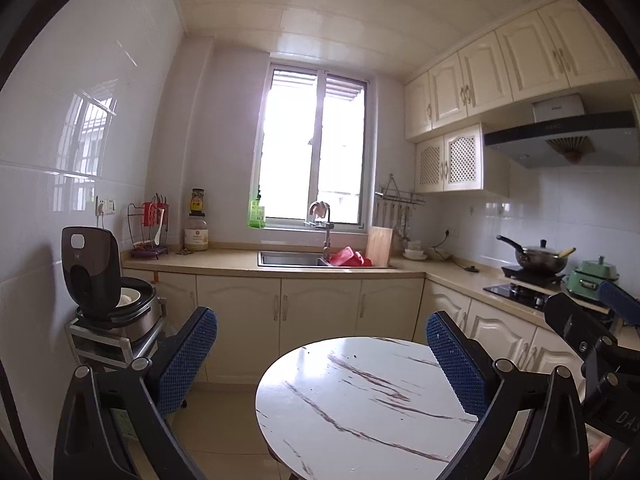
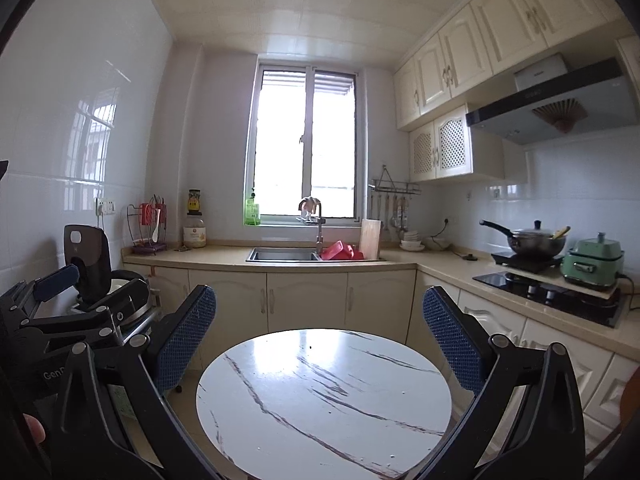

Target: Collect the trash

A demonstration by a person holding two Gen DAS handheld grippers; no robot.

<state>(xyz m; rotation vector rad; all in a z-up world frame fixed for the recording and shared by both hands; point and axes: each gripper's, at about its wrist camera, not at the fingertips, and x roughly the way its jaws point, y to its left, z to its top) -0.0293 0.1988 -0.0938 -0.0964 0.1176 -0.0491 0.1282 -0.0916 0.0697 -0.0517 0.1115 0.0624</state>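
No trash shows in either view. A round white marble-patterned table stands in front of both grippers, its top bare apart from a few dark specks. My left gripper is held above its near left edge, blue-padded fingers wide apart and nothing between them. My right gripper hangs over the table's near side, open the same way and holding nothing. Each gripper appears at the side of the other's view: the right one and the left one.
A rice cooker with its lid up sits on a small cart at the left. The L-shaped counter holds a sink, red tub, cutting board, stove with a pot and a green appliance. Tiled floor lies between table and cabinets.
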